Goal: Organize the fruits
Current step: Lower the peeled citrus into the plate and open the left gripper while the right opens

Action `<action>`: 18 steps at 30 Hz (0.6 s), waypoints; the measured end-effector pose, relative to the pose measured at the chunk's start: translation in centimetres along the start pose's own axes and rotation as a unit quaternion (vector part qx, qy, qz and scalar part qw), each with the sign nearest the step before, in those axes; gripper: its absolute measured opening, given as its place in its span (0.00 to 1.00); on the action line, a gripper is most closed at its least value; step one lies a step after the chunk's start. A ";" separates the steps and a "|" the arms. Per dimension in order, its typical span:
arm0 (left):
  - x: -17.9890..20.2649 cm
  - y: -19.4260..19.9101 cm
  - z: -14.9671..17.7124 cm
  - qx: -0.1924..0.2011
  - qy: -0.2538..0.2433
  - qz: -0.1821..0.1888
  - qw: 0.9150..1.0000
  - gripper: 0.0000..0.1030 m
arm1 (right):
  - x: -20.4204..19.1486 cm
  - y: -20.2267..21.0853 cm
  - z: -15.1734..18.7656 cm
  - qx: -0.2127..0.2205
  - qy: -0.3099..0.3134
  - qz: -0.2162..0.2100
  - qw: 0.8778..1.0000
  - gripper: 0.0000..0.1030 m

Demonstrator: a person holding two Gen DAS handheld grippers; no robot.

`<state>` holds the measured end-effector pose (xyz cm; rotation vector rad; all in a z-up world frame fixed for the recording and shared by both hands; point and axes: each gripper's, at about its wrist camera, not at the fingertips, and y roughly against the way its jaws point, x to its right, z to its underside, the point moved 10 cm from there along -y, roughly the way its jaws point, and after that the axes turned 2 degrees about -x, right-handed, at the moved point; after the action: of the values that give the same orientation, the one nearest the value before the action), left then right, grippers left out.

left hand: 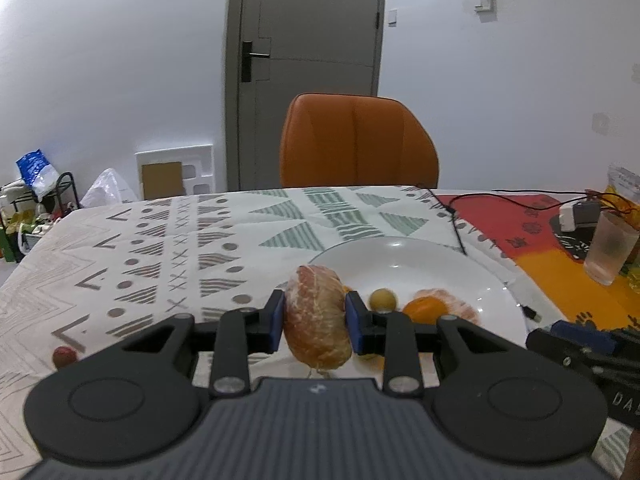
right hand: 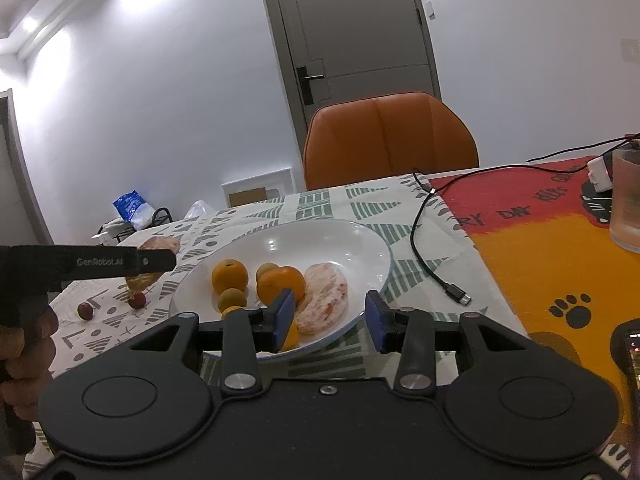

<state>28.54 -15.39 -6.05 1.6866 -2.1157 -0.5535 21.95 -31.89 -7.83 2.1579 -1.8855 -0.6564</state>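
Observation:
My left gripper [left hand: 315,316] is shut on a peeled pink citrus piece [left hand: 316,332], held up just left of the white plate [left hand: 420,260]. On that plate lie a small yellow-green fruit [left hand: 383,299], an orange [left hand: 426,309] and another peeled citrus piece [left hand: 464,308]. In the right wrist view my right gripper [right hand: 331,320] stands open at the near rim of the plate [right hand: 320,240], nothing pressed between its pads. A peeled citrus piece [right hand: 326,296], two oranges [right hand: 229,275] and small brownish fruits [right hand: 232,299] rest there. Two small red fruits [right hand: 137,300] lie on the cloth.
A black cable [right hand: 424,240] with a loose plug runs right of the plate. A frosted glass [left hand: 610,252] and a white charger [right hand: 600,174] stand at far right, a phone [right hand: 632,360] at the near right edge. An orange chair [left hand: 356,144] faces the table's far side.

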 end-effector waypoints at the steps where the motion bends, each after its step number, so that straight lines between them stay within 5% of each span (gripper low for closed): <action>1: 0.3 -0.1 -0.1 0.000 -0.001 0.003 1.000 0.30 | 0.1 0.1 0.0 0.001 -0.001 0.001 1.000 0.40; 6: 1.6 0.2 -0.6 0.004 0.002 0.022 1.000 0.37 | 0.5 0.3 0.0 0.002 -0.004 0.002 1.000 0.40; 8: 1.7 0.3 -0.5 0.005 0.000 0.018 1.000 0.52 | 0.5 0.3 0.0 0.001 -0.005 0.001 1.000 0.40; 10: 1.3 0.5 -0.5 0.007 0.003 0.013 1.000 0.56 | 0.4 0.4 0.0 0.001 -0.006 -0.001 1.000 0.40; 18: -1.5 0.9 -0.1 0.002 0.018 -0.012 1.000 0.57 | -0.3 0.1 0.1 0.000 -0.003 -0.010 1.000 0.40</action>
<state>28.17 -13.77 -5.60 1.7133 -2.0758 -0.5232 21.82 -31.59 -7.84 2.1799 -1.8685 -0.6671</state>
